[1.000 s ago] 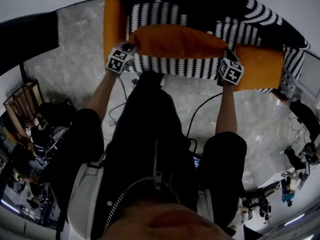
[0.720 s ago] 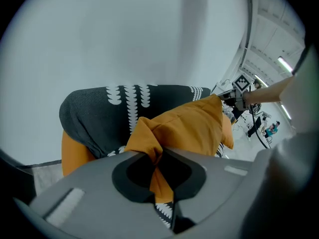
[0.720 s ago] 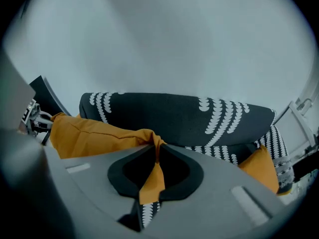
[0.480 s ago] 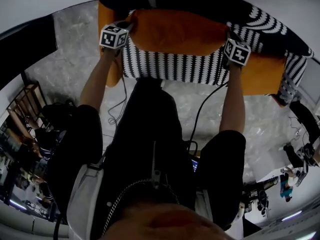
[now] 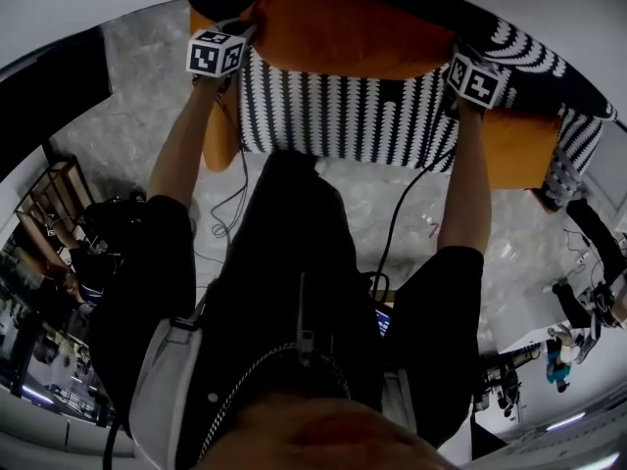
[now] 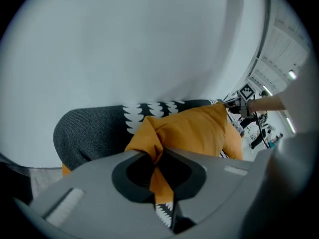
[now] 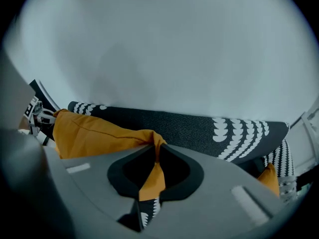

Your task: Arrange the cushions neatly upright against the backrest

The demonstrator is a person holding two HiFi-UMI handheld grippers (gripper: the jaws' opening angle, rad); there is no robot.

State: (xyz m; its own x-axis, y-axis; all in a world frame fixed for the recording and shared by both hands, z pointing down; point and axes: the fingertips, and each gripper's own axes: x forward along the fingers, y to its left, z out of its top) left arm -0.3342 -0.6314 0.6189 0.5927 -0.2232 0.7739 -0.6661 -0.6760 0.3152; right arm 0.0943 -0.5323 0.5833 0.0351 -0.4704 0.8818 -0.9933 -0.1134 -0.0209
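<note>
Jaws of left gripper [image 6: 158, 166] pinched together on one top corner of orange cushion [image 5: 343, 37]; jaws of right gripper [image 7: 152, 171] likewise clamped on the opposite corner, with a thin fold of fabric in each. Cushion spanned between both grips and held up in front of the backrest [image 5: 519, 42]; contact with the backrest not clear. Lower edge above the striped seat [image 5: 333, 116] at the foot of the backrest. Second orange cushion [image 5: 509, 145] lying forward of the backrest, toward its right end; orange patch [image 5: 220, 135] near the backrest's left end, kind not clear.

Judged step: setting the held cushion upright on its base against the backrest.

Hazards:
- Thin fabric pinch apt to slip free if drawn taut between the grips.
- Uneven release likely to tip the cushion sideways along the backrest.
- Release from too high likely to leave it folded or slumped forward.
- Base set too far from the backrest likely to slide out flat.
</note>
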